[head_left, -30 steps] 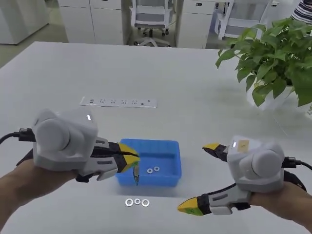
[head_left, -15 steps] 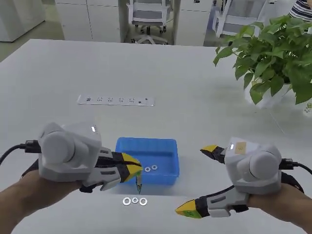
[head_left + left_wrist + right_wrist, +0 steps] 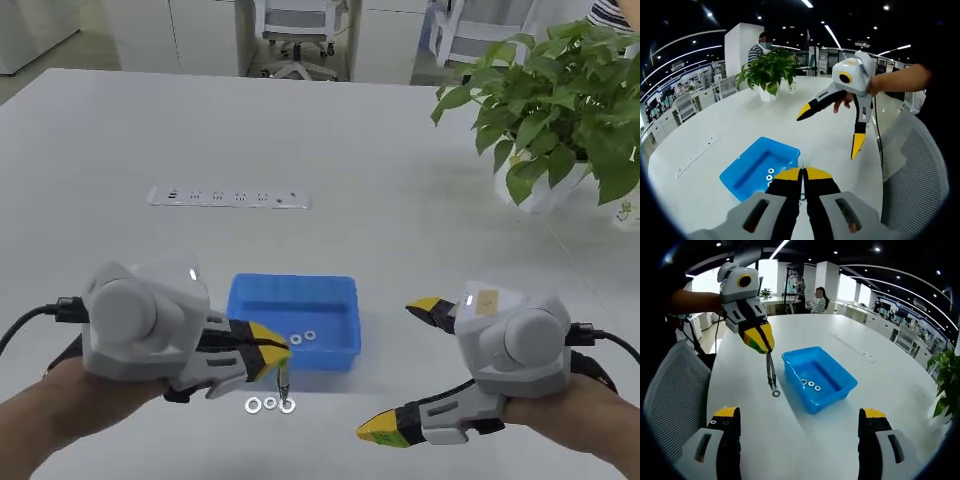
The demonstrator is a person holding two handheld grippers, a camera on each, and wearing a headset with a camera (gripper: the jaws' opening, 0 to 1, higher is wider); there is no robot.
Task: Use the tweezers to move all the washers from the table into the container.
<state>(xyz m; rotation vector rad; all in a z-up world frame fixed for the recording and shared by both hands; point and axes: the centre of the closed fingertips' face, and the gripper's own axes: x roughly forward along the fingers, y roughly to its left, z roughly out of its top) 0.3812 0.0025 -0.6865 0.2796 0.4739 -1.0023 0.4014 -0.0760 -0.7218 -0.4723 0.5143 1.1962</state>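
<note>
A blue container (image 3: 293, 300) sits on the white table with washers (image 3: 303, 339) inside it. Three more washers (image 3: 270, 404) lie in a row on the table just in front of it. My left gripper (image 3: 268, 350) is shut on thin metal tweezers (image 3: 283, 385), which point down with their tip at the rightmost washer of the row. In the right gripper view the tweezers (image 3: 771, 372) hang from the left gripper (image 3: 757, 342) over a washer (image 3: 776, 393) beside the container (image 3: 820, 377). My right gripper (image 3: 400, 366) hangs open to the right of the container, holding nothing.
A white power strip (image 3: 230, 198) lies beyond the container. A potted plant (image 3: 560, 110) stands at the table's far right. Office chairs (image 3: 300, 30) stand behind the table. The right gripper (image 3: 829, 135) hovers high in the left gripper view.
The left gripper has come down and toward me, taking the tweezers' tip from the container's front edge to the row of washers. The right gripper stays open and has barely moved.
</note>
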